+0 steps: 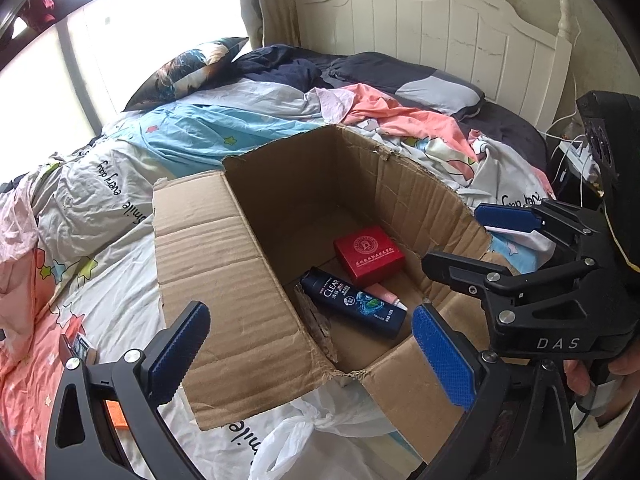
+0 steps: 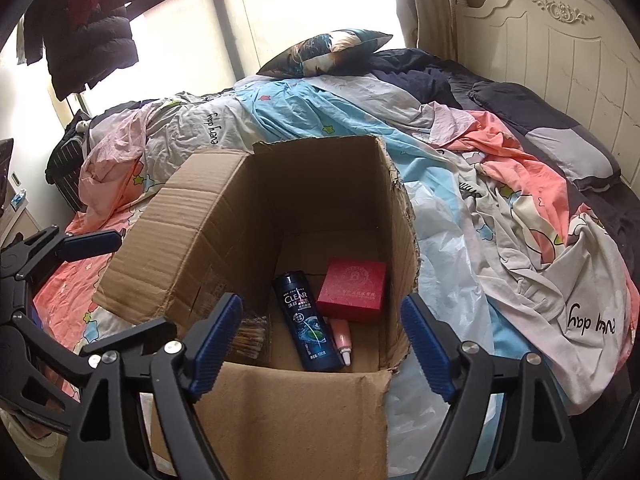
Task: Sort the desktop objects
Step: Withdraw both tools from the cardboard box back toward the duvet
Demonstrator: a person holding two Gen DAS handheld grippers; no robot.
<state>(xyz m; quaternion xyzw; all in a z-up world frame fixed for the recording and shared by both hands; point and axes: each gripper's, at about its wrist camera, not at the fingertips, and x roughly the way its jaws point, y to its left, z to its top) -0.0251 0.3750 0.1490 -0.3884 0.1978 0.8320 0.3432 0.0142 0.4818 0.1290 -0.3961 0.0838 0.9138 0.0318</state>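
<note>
An open cardboard box (image 1: 240, 280) (image 2: 192, 248) sits on the bed. Inside lie a dark blue shampoo bottle (image 1: 352, 304) (image 2: 306, 320), a red square box (image 1: 368, 254) (image 2: 354, 290), a pink tube (image 1: 386, 294) (image 2: 343, 338) and a bundle of coloured sticks (image 2: 250, 338). My left gripper (image 1: 316, 344) is open and empty above the box's near edge. My right gripper (image 2: 324, 340) is open and empty over the box's near wall; it also shows in the left wrist view (image 1: 472, 240) at the right, and the left gripper shows in the right wrist view (image 2: 76, 292) at the left.
Rumpled patterned bedding (image 1: 120, 200) (image 2: 520, 240) surrounds the box. A white plastic bag (image 1: 288, 440) (image 2: 448, 260) lies beside it. A small orange item (image 1: 116, 414) lies on the quilt at the left. A white headboard (image 1: 440, 32) and a pillow (image 1: 188, 68) are behind.
</note>
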